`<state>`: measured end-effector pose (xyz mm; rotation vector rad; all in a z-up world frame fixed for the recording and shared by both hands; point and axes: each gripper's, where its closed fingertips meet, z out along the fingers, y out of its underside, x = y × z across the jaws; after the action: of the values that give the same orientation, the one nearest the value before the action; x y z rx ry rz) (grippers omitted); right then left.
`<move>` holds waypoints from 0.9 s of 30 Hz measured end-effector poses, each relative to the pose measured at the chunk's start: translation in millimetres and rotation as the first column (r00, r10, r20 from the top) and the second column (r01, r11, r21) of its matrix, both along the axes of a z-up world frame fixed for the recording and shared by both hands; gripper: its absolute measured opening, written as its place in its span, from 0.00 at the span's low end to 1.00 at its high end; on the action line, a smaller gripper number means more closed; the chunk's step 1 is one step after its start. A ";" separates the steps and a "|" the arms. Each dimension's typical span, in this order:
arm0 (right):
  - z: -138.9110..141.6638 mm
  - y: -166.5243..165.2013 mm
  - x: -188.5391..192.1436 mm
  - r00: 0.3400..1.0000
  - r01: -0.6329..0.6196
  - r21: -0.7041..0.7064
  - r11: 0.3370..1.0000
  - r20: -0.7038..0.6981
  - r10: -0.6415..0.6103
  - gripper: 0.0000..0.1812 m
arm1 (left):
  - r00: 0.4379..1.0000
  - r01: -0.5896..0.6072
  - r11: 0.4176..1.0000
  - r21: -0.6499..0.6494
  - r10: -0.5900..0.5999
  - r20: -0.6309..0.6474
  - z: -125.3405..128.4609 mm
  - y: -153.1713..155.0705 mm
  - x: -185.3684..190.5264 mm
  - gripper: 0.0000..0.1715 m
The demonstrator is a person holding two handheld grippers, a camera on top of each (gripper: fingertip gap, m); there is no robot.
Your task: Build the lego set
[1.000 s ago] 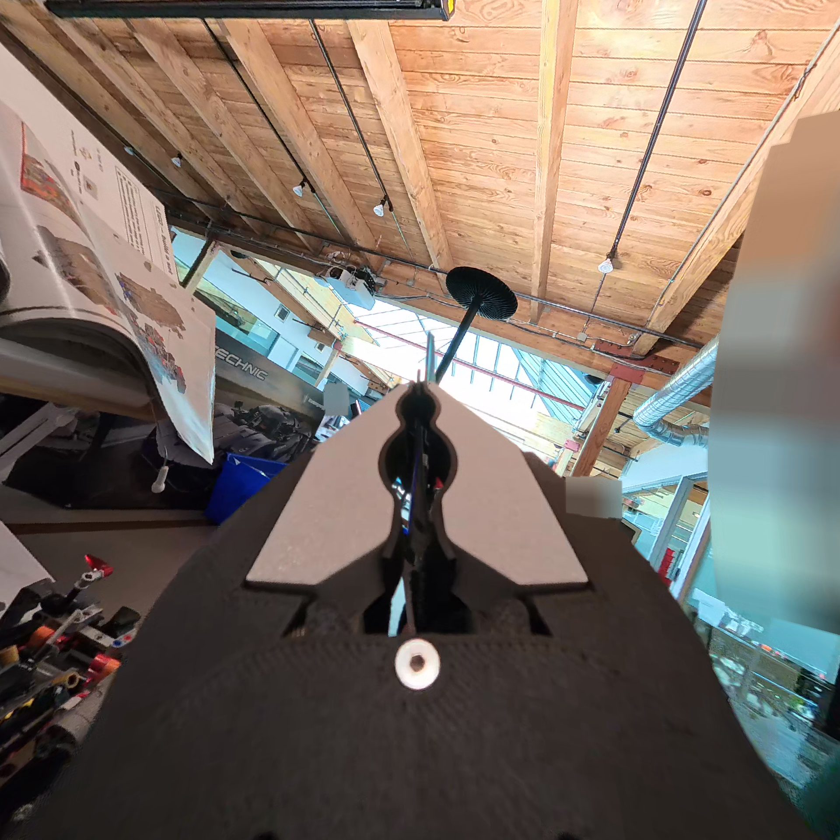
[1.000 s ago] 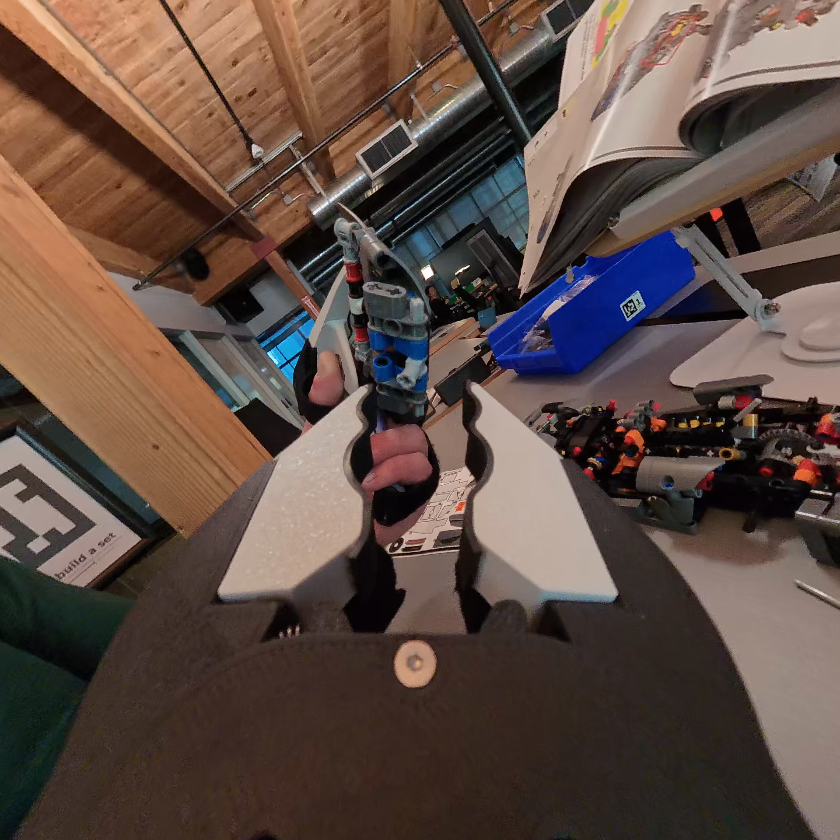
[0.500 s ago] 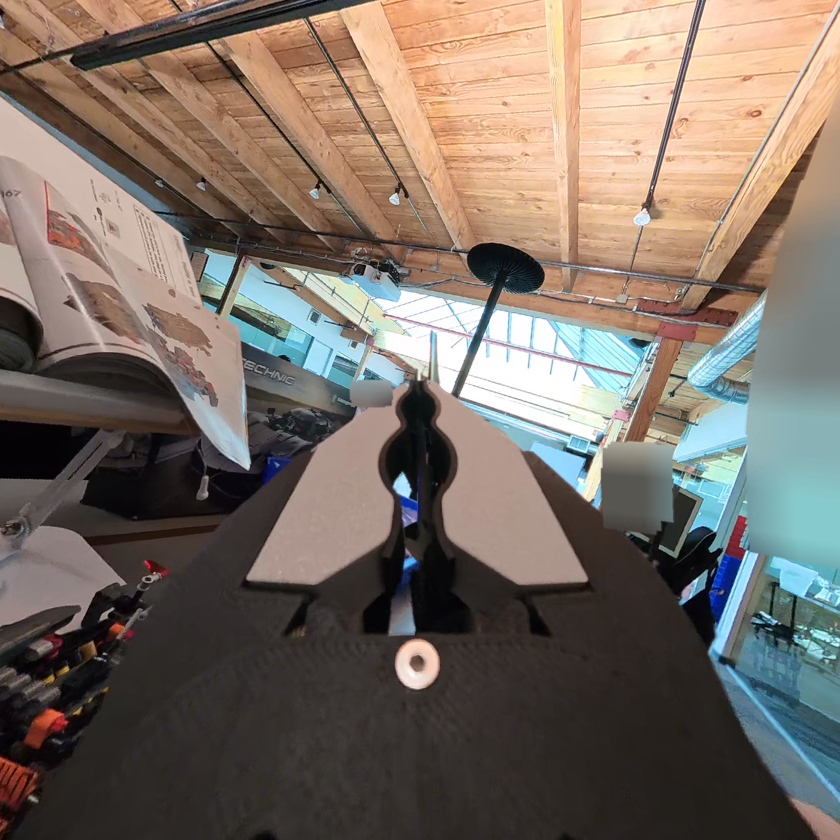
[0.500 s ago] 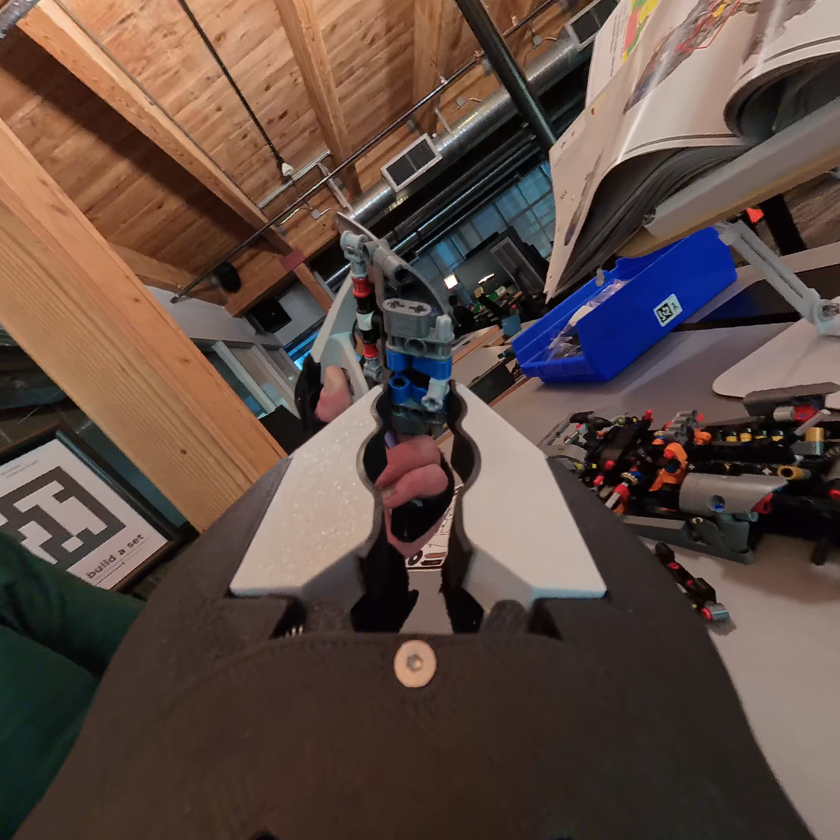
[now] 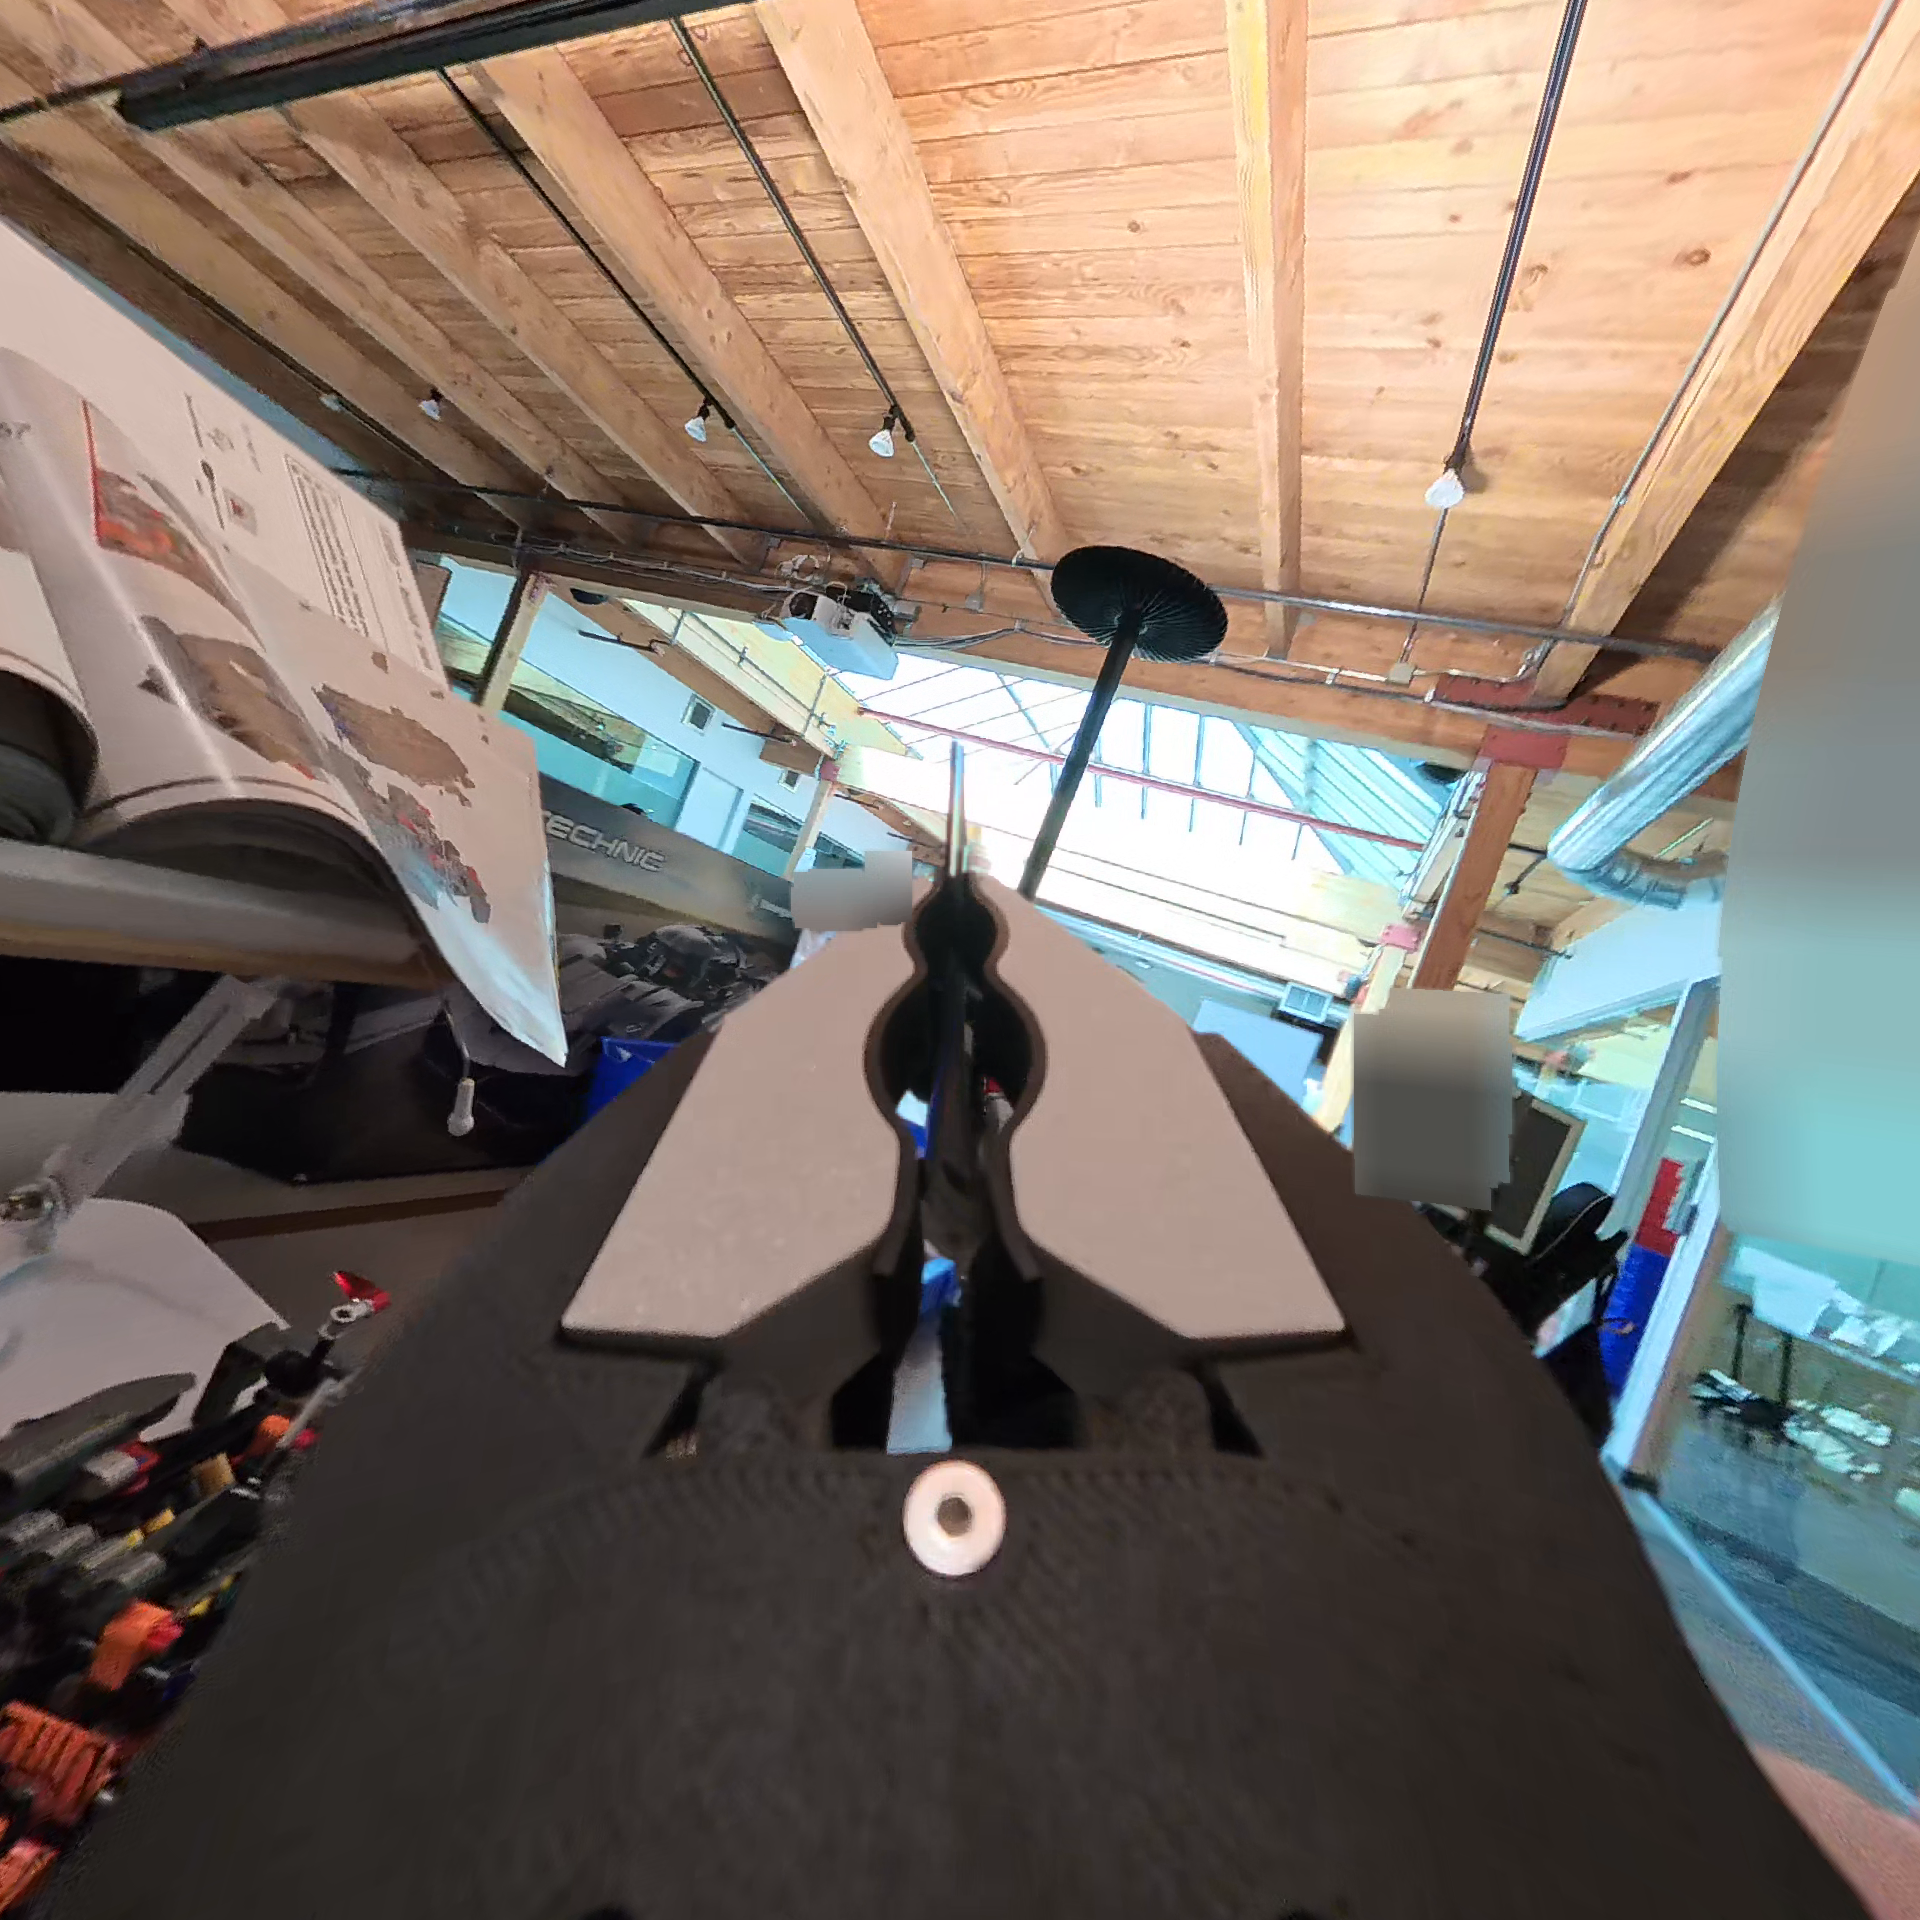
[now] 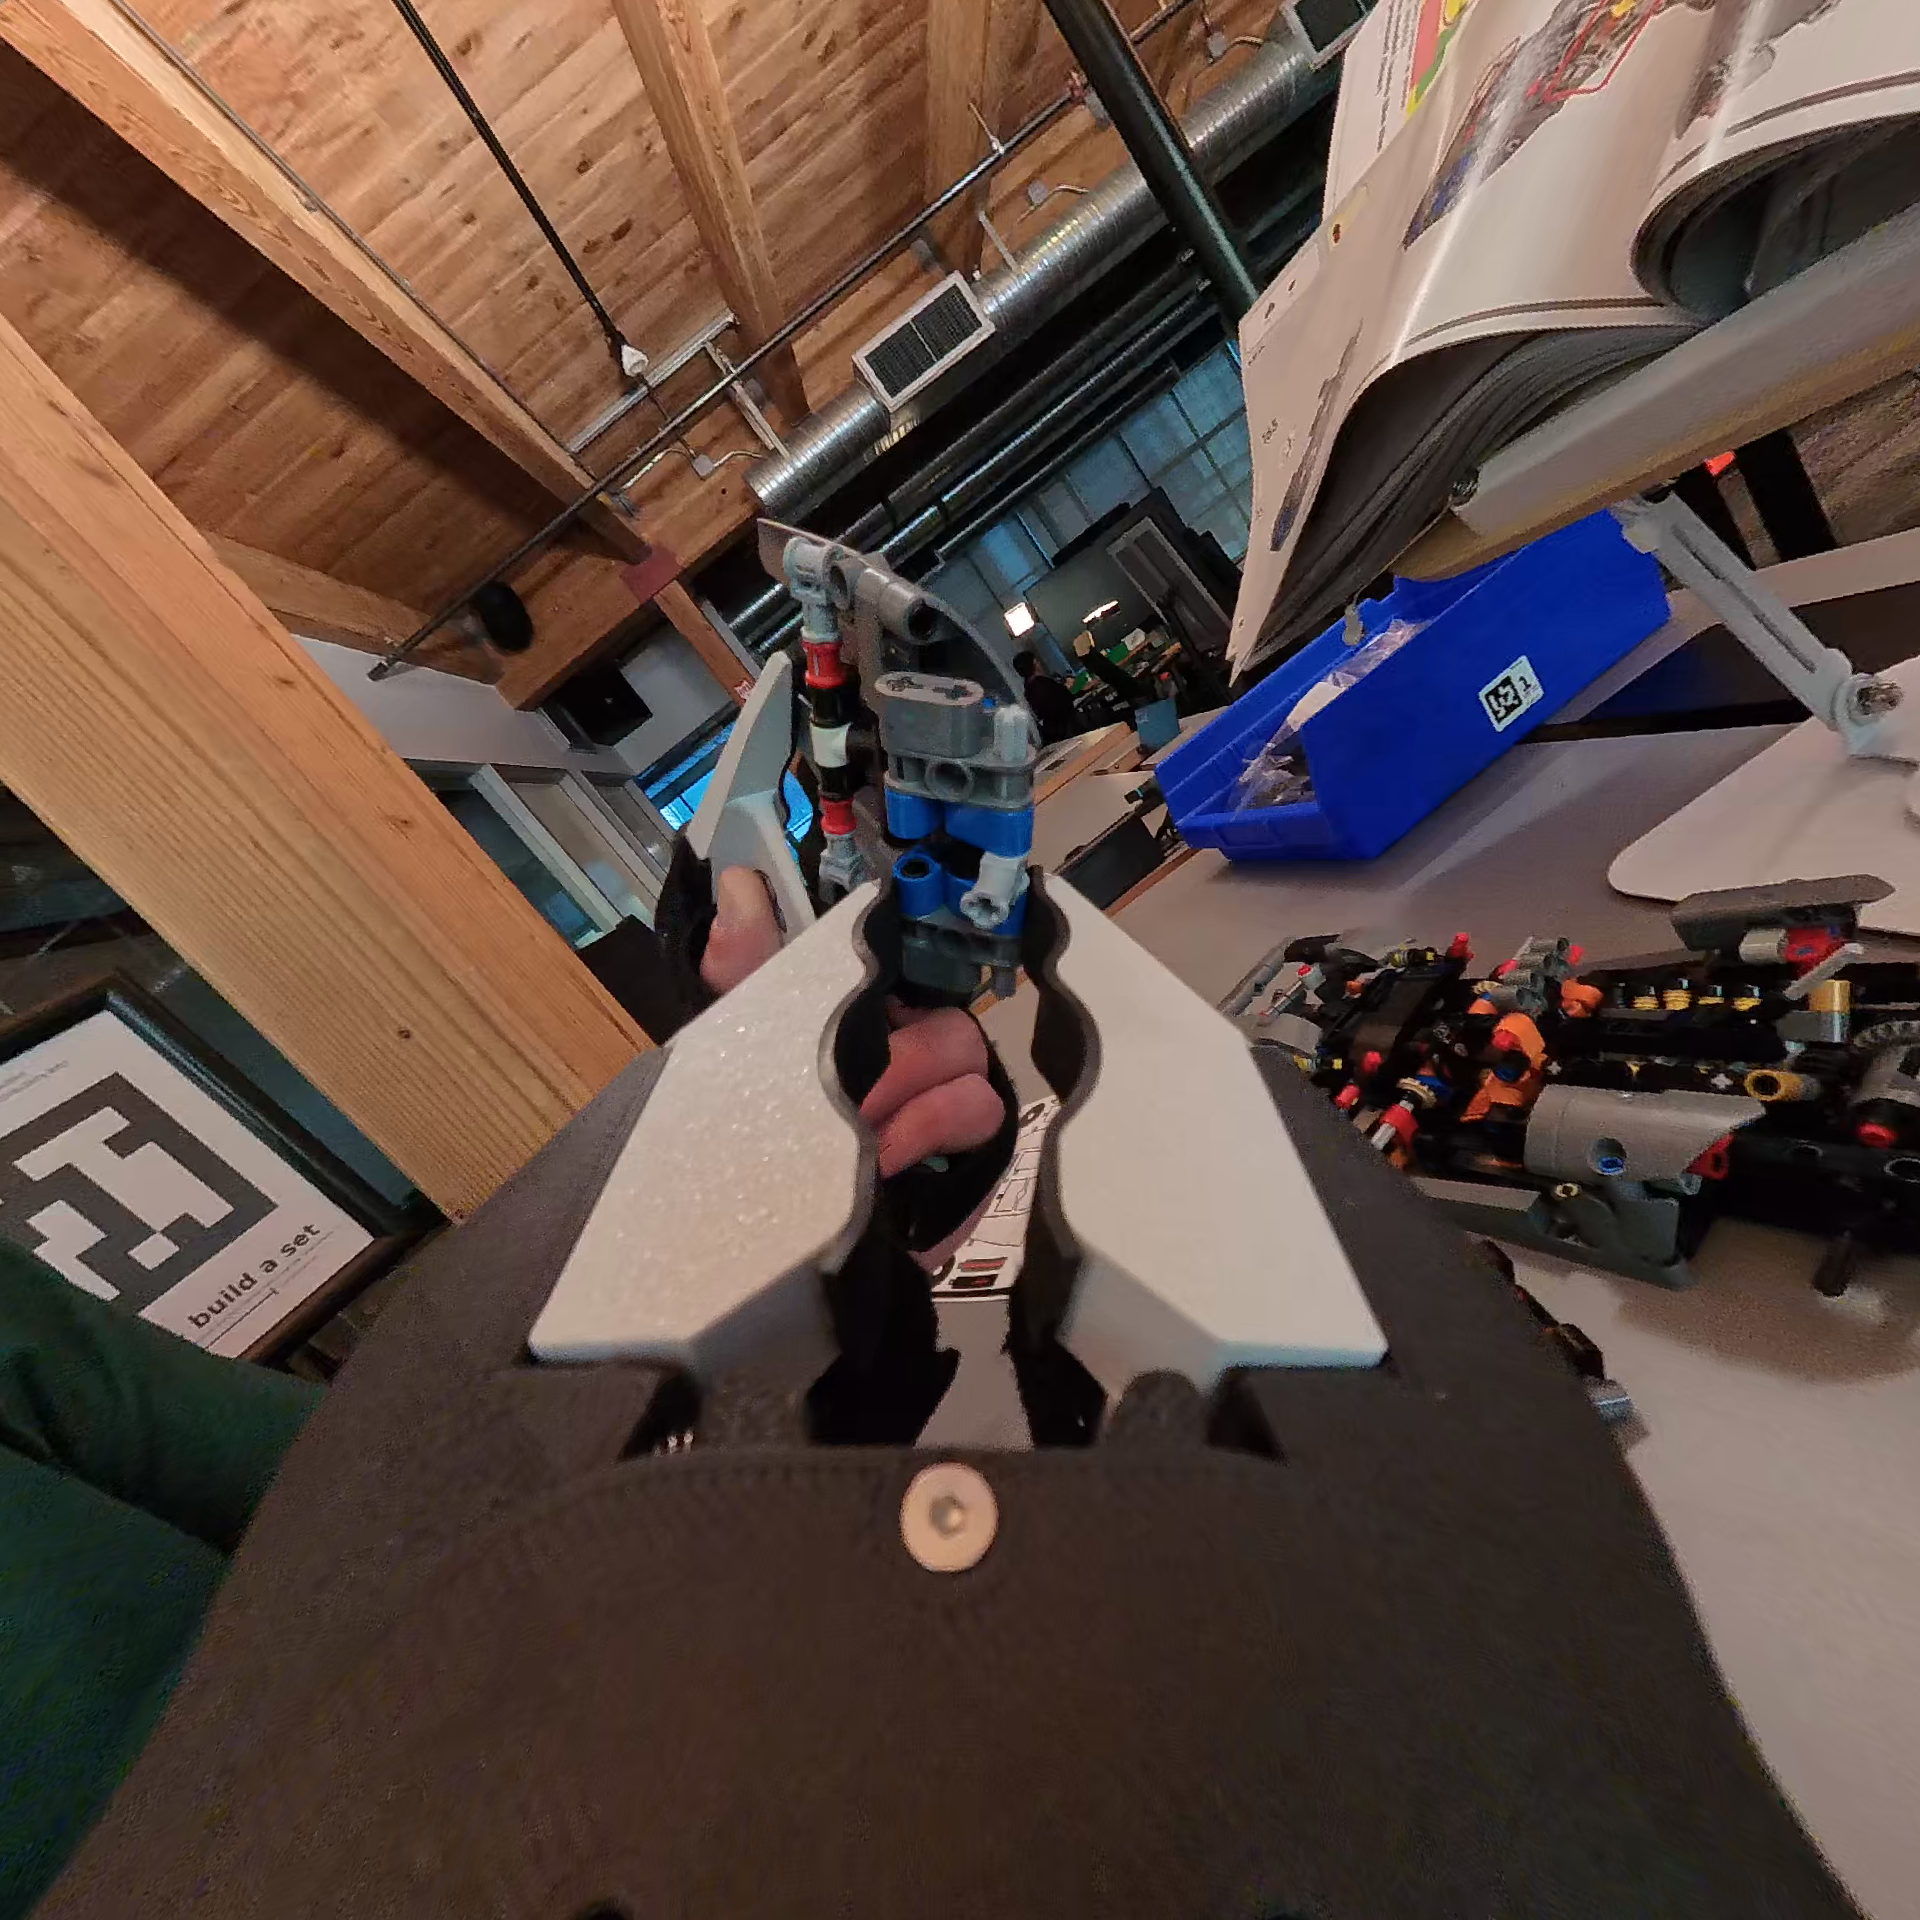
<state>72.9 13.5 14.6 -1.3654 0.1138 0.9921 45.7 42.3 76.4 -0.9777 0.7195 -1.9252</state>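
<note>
My left gripper [image 5: 958,896] points up at the ceiling and is shut on a small lego sub-assembly, seen edge-on as a thin grey panel [image 5: 954,810]. In the right wrist view the same sub-assembly [image 6: 940,769] shows its grey, blue and red parts, held up by the left gripper's white finger [image 6: 750,790] and a gloved hand [image 6: 925,1091]. My right gripper [image 6: 961,914] has its fingertips closed on the blue and grey lower end of that sub-assembly. The large lego car chassis [image 6: 1558,1070] lies on the grey table [image 6: 1714,1455] to the right.
An open instruction booklet [image 6: 1538,177] rests on a raised stand above a blue parts bin [image 6: 1403,717]. The booklet [image 5: 260,675] and chassis [image 5: 104,1538] also show at the left of the left wrist view. A wooden post [image 6: 260,831] stands at the left. There is about 8 cm between the tips of the two grippers.
My right gripper has moved up to the sub-assembly and its jaws have closed from wide open onto the blue and grey end. The left gripper has tilted slightly and stays shut.
</note>
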 end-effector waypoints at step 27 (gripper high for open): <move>16.7 -14.8 8.6 1.000 0.009 0.072 0.997 0.016 -0.010 0.25 | 0.999 0.039 0.999 -0.021 -0.038 0.037 12.4 0.1 -7.1 0.00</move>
<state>81.5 -1.3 31.3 -1.3057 0.0719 0.9684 38.6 42.3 88.8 -0.9460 0.7019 -1.9830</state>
